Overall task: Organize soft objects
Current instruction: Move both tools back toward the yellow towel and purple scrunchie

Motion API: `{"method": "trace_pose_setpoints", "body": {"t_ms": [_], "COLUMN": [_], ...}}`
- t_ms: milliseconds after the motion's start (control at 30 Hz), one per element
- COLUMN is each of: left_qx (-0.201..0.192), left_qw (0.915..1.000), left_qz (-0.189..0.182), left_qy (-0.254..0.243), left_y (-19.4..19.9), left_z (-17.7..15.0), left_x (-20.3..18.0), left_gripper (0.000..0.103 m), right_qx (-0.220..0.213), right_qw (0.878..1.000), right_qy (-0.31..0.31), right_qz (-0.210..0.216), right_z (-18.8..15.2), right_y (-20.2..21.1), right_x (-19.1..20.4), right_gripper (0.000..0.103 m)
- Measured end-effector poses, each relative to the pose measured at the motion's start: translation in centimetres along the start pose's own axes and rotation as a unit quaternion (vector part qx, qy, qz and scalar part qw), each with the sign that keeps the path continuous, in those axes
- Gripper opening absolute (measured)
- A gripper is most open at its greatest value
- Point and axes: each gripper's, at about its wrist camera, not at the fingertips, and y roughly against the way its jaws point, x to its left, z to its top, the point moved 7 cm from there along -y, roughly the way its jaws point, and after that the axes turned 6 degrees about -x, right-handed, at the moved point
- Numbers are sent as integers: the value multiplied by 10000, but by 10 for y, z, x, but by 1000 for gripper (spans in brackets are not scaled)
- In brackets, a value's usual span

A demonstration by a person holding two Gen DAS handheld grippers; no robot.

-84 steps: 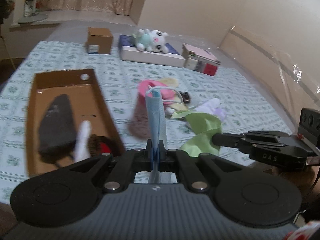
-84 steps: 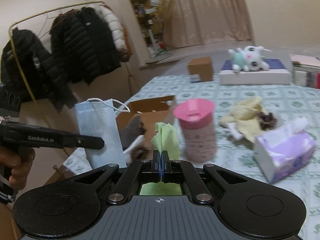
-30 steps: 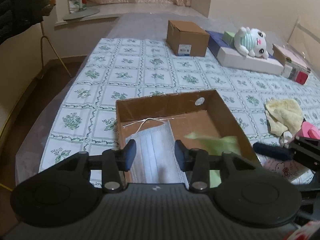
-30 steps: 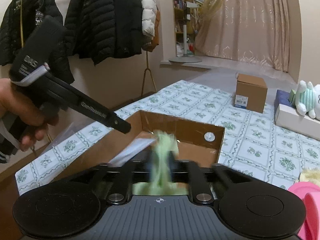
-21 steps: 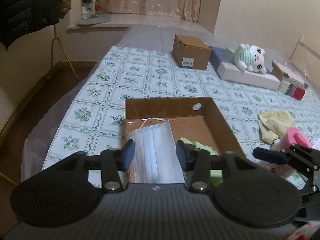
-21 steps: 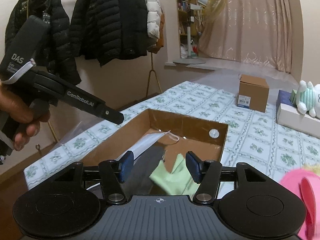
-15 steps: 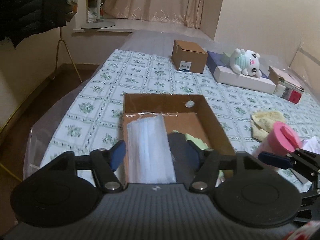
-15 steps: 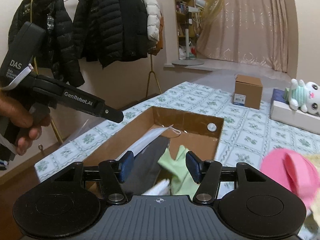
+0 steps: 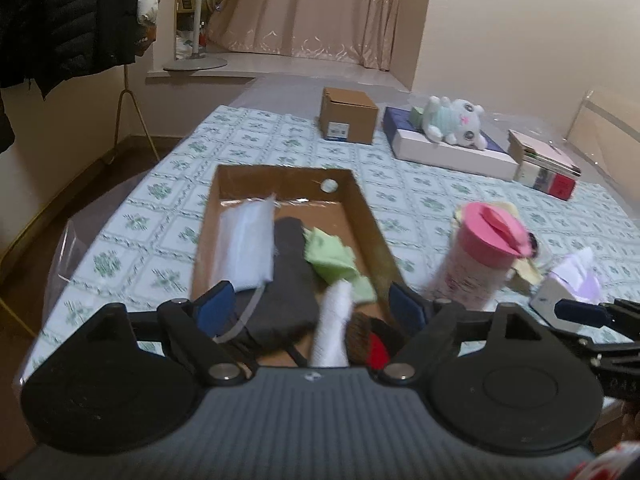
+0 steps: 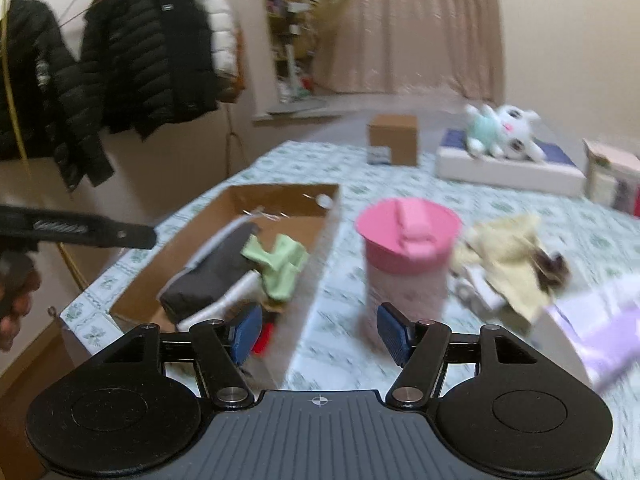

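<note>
Hanging on a rack at far left were dark jackets (image 10: 132,52), and just right of them lay the open cardboard box (image 9: 362,204) on the patterned bed (image 9: 256,136), already holding a pale face mask (image 9: 246,246), a dark grey cloth (image 9: 290,300), a green cloth (image 9: 332,258) and a white roll (image 9: 334,328). Above its near end the left gripper (image 9: 310,306) was opening, fingers wide and empty. Further right the right gripper (image 10: 320,332) was also opening, nothing between its fingers, aimed at the gap between the box and the pink-lidded cup (image 10: 408,256). Right again, the yellow cloth (image 10: 508,252) lay crumpled behind the cup, its long side running away toward the right; the right gripper looked nearer to it. Beside it sat a lilac tissue pack (image 10: 592,324)
</note>
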Motion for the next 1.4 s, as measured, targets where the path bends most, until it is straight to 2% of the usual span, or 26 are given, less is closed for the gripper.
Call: {"method": "trace_pose_setpoints", "body": {"t_ms": [400, 733, 1000, 1400], "left_qx": [-31, 140, 280, 416], "left_qw": [9990, 9965, 9945, 9926], "left_qz": [-270, -517, -676, -840], "left_qy": [-358, -644, -749, -774], "left_y": [29, 28, 23, 16], "left_z": [-28, -45, -53, -59], "left_x": [-75, -120, -142, -156], "left_gripper": [85, 85, 85, 85], "right_qx": [-101, 4, -31, -23], "right_qw": [9977, 9932, 9908, 9880], "right_qy": [-405, -763, -907, -1059], "right_qz": [-534, -884, -1009, -1120], "right_z": [-12, -25, -25, -27], "right_y": [67, 94, 103, 108], "right_x": [-56, -92, -108, -122], "right_gripper": [65, 66, 66, 66]}}
